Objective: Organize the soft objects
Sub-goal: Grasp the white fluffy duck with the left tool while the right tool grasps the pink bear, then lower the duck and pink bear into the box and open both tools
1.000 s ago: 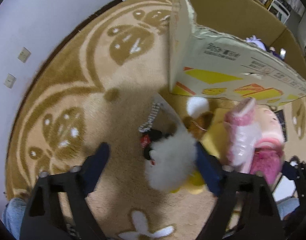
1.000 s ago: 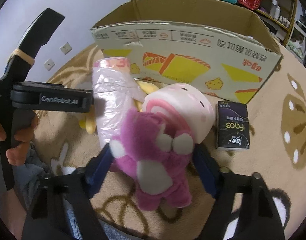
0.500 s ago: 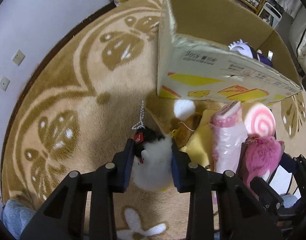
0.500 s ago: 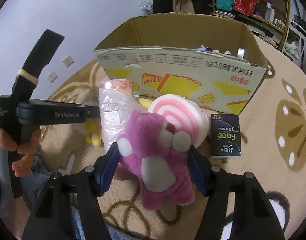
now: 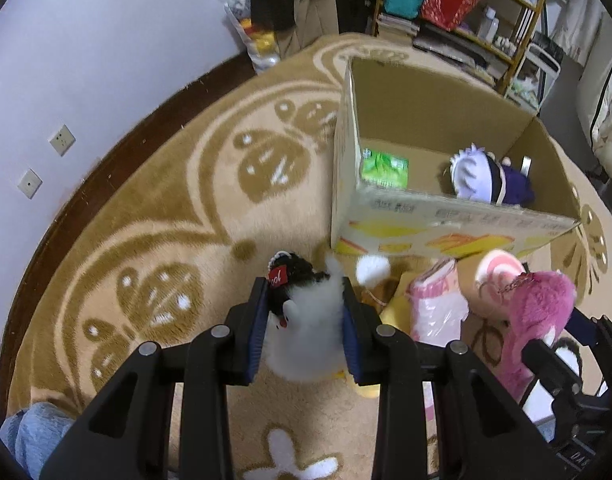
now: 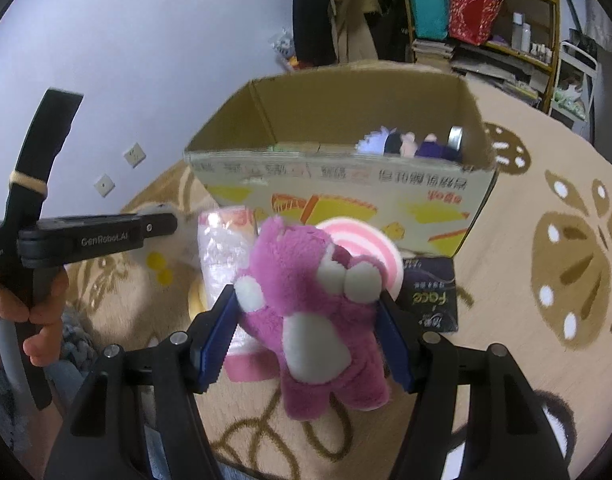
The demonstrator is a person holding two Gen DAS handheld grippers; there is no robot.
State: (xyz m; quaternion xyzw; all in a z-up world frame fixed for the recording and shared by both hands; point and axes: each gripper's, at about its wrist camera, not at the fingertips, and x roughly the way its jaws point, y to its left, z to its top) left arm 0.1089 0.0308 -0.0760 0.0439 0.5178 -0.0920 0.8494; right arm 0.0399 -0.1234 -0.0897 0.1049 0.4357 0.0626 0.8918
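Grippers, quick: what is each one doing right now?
Left gripper: closed on the white fluffy toy.
Right gripper: closed on the pink plush bear.

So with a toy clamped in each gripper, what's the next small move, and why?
Probably carry both forward over the cardboard box: the left gripper pinches the white fluffy toy, the right gripper the pink bear, and the open box already holds a plush.

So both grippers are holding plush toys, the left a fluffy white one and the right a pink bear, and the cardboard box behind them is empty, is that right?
Not quite: the cardboard box is not empty. The left wrist view shows a purple-haired doll and a green pack inside. The left gripper does hold the white plush, the right gripper the pink bear.
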